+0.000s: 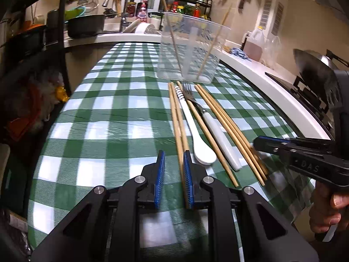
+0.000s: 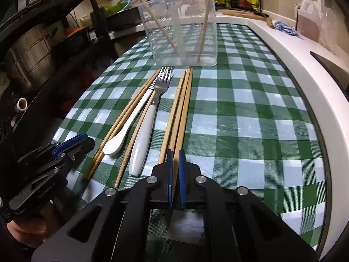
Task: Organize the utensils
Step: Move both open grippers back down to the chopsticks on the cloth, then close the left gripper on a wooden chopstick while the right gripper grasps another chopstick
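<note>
Utensils lie in a row on the green checked tablecloth (image 1: 109, 113): a left pair of wooden chopsticks (image 1: 175, 109), a white spoon (image 1: 197, 135), a single chopstick (image 1: 207, 131), a white-handled fork (image 1: 218, 131) and a right bundle of chopsticks (image 1: 231, 131). A clear plastic container (image 1: 189, 45) behind them holds two chopsticks. My left gripper (image 1: 173, 159) is open around the near end of the left pair. My right gripper (image 2: 176, 157) is nearly shut on one chopstick (image 2: 183, 109) of the right bundle. The spoon (image 2: 130, 118), the fork (image 2: 148, 122) and the container (image 2: 181, 28) also show in the right wrist view.
A white counter edge (image 1: 250, 69) runs along the table's right side, with a jug (image 1: 255, 43) and a dark pan (image 1: 314, 65). A sink with a faucet (image 1: 117, 2) and a black pot (image 1: 87, 25) are behind. A dark shelf rack (image 2: 43, 43) stands to the left.
</note>
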